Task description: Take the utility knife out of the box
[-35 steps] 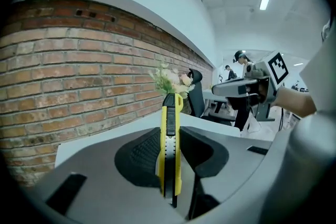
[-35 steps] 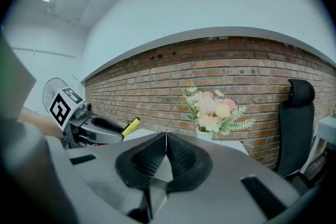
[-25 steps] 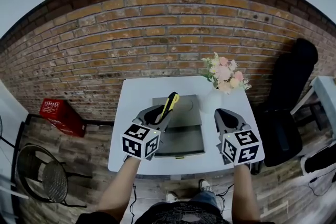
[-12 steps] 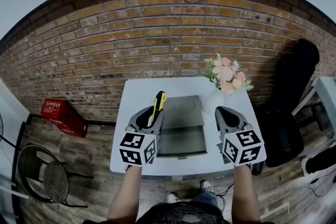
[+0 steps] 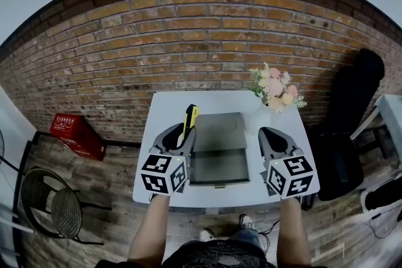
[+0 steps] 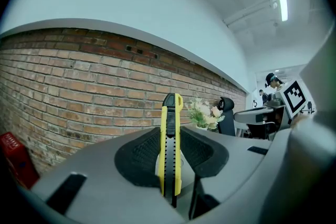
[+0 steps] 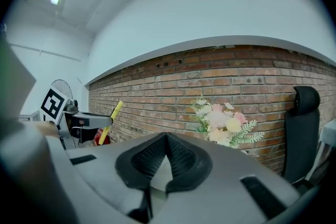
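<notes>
My left gripper (image 5: pixel 179 133) is shut on a yellow and black utility knife (image 5: pixel 189 117), held above the white table (image 5: pixel 164 111) just left of the box. The knife (image 6: pixel 170 150) stands upright between the black pads and sticks out past the fingertips of the left gripper (image 6: pixel 171 165). The grey box (image 5: pixel 217 166) lies open in the middle of the table, its lid (image 5: pixel 218 126) folded back toward the wall. My right gripper (image 5: pixel 271 138) hovers at the box's right side, shut with nothing between its fingers. In the right gripper view the pads of the right gripper (image 7: pixel 166 139) meet, and the knife (image 7: pixel 111 122) shows far left.
A vase of pink and white flowers (image 5: pixel 274 88) stands at the table's back right corner. A brick wall (image 5: pixel 188 41) runs behind the table. A red crate (image 5: pixel 70 133) and a wire chair (image 5: pixel 55 210) are on the floor at left, a black office chair (image 5: pixel 344 135) at right.
The left gripper carried the knife leftward from above the box to beside its left edge, and the knife swung from leaning right to nearly upright. The right gripper stayed put.
</notes>
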`<state>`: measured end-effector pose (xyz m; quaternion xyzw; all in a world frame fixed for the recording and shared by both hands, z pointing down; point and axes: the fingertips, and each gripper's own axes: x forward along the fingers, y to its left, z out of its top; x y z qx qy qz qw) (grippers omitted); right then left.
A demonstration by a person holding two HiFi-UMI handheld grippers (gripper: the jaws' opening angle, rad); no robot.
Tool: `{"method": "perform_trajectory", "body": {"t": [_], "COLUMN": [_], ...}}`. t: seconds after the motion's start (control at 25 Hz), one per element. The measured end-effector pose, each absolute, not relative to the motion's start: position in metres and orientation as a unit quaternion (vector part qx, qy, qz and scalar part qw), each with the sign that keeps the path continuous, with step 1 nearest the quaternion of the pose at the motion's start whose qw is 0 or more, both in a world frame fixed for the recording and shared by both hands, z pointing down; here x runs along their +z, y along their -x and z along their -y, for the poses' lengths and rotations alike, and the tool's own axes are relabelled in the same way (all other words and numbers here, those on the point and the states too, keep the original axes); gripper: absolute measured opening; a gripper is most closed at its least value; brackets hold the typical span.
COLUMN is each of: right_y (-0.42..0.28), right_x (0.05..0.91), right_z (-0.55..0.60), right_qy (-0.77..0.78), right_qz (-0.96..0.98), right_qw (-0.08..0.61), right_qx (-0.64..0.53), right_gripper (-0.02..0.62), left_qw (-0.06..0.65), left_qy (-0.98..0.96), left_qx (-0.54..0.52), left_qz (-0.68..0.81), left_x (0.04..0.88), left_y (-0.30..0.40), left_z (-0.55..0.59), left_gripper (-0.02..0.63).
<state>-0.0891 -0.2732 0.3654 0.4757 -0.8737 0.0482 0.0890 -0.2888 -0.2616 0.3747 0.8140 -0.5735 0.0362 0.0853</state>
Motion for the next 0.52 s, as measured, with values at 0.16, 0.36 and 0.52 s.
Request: {"method": "perform_trajectory", "body": {"t": [0.16,0.36,0.52], "right_y": [0.0900,0.0897,0.0916], "right_x": [0.3666,0.3655,0.3667], "right_z": [0.2711,0.2697,0.2663], "right_qy": [-0.475,-0.476,-0.474], "right_qz": [0.874,0.874,0.874], "right_qw": [0.091,0.092,0.093], "right_qx": [0.048,0.047,0.045], "right_gripper": [0.018,0.018,0.020], "left_qw": [0.087,0.089,0.092], "left_qy": [-0.813,-0.814,-0.815], "left_qx": [0.037,0.036,0.038], "left_qz": [0.574,0.572,0.571], "left_x": [0.3769,0.3770,0.3809], "left_y": [0.2898,0.2897,0.2881], "left_z": [0.2598,0.2584,0.2560], "left_gripper": [0.132,0.132,0.132]}}
